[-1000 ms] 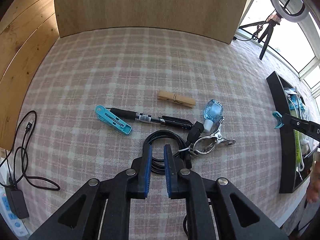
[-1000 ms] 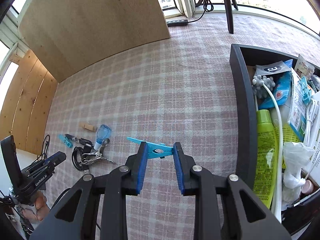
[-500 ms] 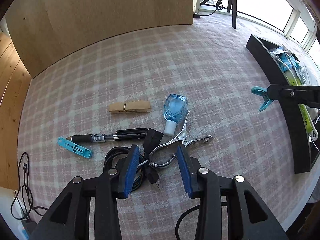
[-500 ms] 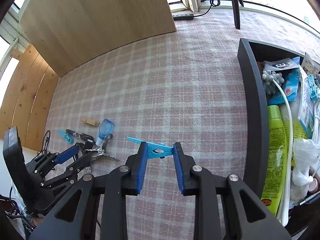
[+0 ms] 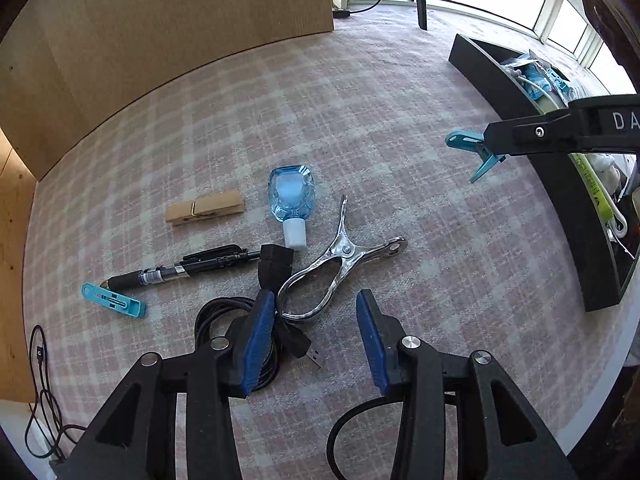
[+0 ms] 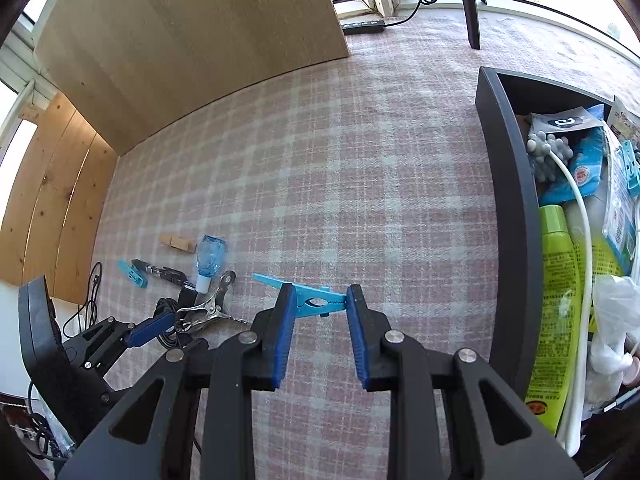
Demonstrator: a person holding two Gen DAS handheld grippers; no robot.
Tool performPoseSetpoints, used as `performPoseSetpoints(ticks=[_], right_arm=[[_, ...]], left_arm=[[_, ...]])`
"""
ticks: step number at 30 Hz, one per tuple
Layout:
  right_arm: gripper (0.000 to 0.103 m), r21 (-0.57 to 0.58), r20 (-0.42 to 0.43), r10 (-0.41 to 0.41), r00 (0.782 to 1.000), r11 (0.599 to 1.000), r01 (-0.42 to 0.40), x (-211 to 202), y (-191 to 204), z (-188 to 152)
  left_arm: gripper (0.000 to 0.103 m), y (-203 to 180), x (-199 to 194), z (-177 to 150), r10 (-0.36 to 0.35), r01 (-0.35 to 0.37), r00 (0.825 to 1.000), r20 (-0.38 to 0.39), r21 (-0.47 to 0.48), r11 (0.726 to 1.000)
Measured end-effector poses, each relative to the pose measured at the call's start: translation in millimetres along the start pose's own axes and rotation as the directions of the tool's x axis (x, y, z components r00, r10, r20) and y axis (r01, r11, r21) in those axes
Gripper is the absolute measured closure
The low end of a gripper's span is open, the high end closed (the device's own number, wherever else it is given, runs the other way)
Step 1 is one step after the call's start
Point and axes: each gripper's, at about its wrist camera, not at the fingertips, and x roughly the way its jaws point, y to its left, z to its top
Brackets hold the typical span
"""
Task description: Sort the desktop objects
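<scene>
items on the plaid-covered worktop (image 5: 360, 100), listed left to right. near the left edge: one small blue clip (image 5: 113, 300), flat on the cloth; one black pen (image 5: 188, 266), its tip just beside that clip; one wooden clothespin (image 5: 205, 207), a little farther in. next, one coiled black cable (image 5: 224, 320) with its plug (image 5: 275, 266), partly hidden under the left gripper (image 5: 316, 334); one clear blue bottle (image 5: 292, 196), lying with its white cap toward the cable; one metal spring clamp (image 5: 340, 260), its looped end touching the cable. left gripper: jaws spread wide, nothing held, poised low over the loop of the clamp, the left pad against the cable. mid-worktop, raised off the cloth: one blue clothespin (image 6: 308, 296), pinched crosswise between the narrowly set jaws of the right gripper (image 6: 320, 308), well apart from the cluster and near the box. at the right edge: one black storage box (image 6: 516, 208), already stocked with a green bottle (image 6: 554, 280), a white cord (image 6: 580, 216), blue packets, a further blue clip and other small goods. status, as judged: sorting is well advanced but unfinished; many items are boxed, one is in transit, and six are left on the cloth. the clamp is judged the next item to be lifted, though the cable may be dragged with it.
</scene>
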Motion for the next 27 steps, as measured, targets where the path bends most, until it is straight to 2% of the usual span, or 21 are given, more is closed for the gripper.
performPoseSetpoints(ticks=[2, 3, 4, 6, 8, 14, 17, 21, 24, 27], right_arm=[[0.078, -0.002, -0.002, 0.001, 1.0, 1.0, -0.001, 0.6, 0.2, 0.2], [0.078, -0.002, -0.003, -0.001, 1.0, 1.0, 0.001, 0.8, 0.0, 0.0], [0.078, -0.001, -0.004, -0.001, 1.0, 1.0, 0.001, 1.1, -0.6, 0.0], [0.078, 0.007, -0.005, 0.005, 1.0, 1.0, -0.005, 1.7, -2.7, 0.5], [0.078, 0.018, -0.004, 0.013, 1.0, 1.0, -0.013, 1.5, -4.9, 1.2], [0.078, 0.023, 0.01, 0.017, 1.0, 1.0, -0.017, -4.9, -9.0, 1.1], [0.078, 0.033, 0.02, 0.018, 1.0, 0.999, -0.019, -9.7, -12.4, 0.0], [0.078, 0.041, 0.028, 0.018, 0.999, 0.999, -0.019, -13.6, -14.2, 0.3], [0.078, 0.047, 0.031, 0.021, 0.999, 0.999, -0.023, -14.2, -15.0, 0.3], [0.078, 0.045, 0.039, 0.022, 0.999, 0.999, -0.024, -16.3, -14.3, -0.2]], left_arm=[[0.065, 2.5, -0.3, 2.7, -0.032, 0.033, 0.999, 0.004, -0.017, 0.999], [0.066, 0.0, 1.6, 3.3, -0.025, 0.025, 1.0, 0.0, 0.001, 1.0], [0.07, -5.2, 5.4, 2.6, 0.006, -0.006, 1.0, -0.008, 0.04, 0.999], [0.071, -19.1, 8.3, 0.0, 0.077, -0.078, 0.997, 0.013, 0.136, 0.988], [0.072, -22.5, 9.5, 1.4, 0.095, -0.096, 0.995, 0.013, 0.148, 0.984], [0.077, -13.5, 5.1, 5.1, 0.091, -0.092, 0.996, 0.02, 0.055, 0.994], [0.078, 5.3, -7.7, 5.8, 0.004, -0.001, 0.999, 0.037, -0.065, 0.998], [0.078, 33.5, -31.8, 8.2, -0.085, 0.099, 0.993, 0.084, -0.186, 0.978], [0.08, 49.1, -55.4, 7.4, -0.105, 0.132, 0.987, 0.124, -0.227, 0.965], [0.082, 51.1, -69.2, 11.2, -0.078, 0.114, 0.984, 0.159, -0.228, 0.967]])
